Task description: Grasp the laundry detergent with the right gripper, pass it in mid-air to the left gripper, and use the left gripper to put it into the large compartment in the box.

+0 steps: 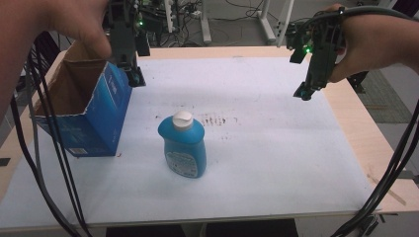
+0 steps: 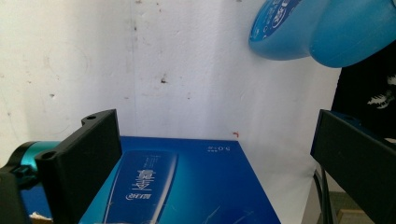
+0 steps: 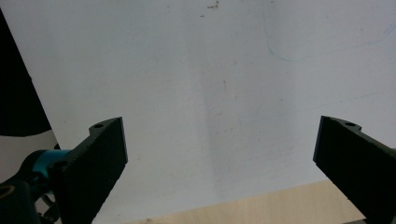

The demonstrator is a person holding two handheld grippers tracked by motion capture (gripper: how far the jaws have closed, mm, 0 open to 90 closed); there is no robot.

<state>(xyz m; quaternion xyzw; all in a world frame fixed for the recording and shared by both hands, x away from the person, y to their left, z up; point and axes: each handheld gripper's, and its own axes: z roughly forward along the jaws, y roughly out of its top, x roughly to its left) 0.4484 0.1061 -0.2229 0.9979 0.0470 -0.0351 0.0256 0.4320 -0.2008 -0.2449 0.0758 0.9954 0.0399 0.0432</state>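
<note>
Even, soft overhead light, faint shadows, slight blur in both gripper views.

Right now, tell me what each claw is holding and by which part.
Nothing is held. The left claw hangs open above the blue box, its jaws apart. The right claw hangs open over the white mat.

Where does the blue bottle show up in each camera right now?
High view: blue bottle upright at the table's centre, right of the open blue box.
Left gripper view: upper right corner, beyond the box.
Right gripper view: not in it.
Shared landmark: the white table cover.
</note>
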